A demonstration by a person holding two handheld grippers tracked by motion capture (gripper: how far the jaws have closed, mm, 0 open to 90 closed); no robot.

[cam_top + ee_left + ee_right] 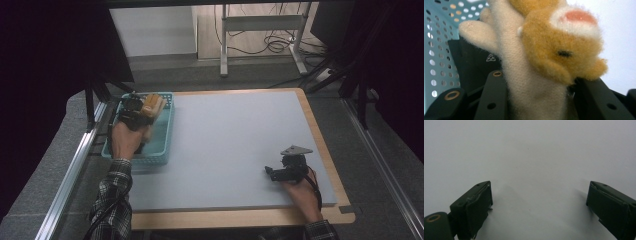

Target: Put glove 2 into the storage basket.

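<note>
Tan-and-cream plush toy gripped between the closed fingers of the left gripper, held over the teal perforated basket at the surface's left edge. Right gripper near the front right, fingers spread wide, empty.

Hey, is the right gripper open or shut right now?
Open. In the right gripper view the right gripper has its two black jaws standing wide apart, with bare grey table surface between them and nothing held.
</note>
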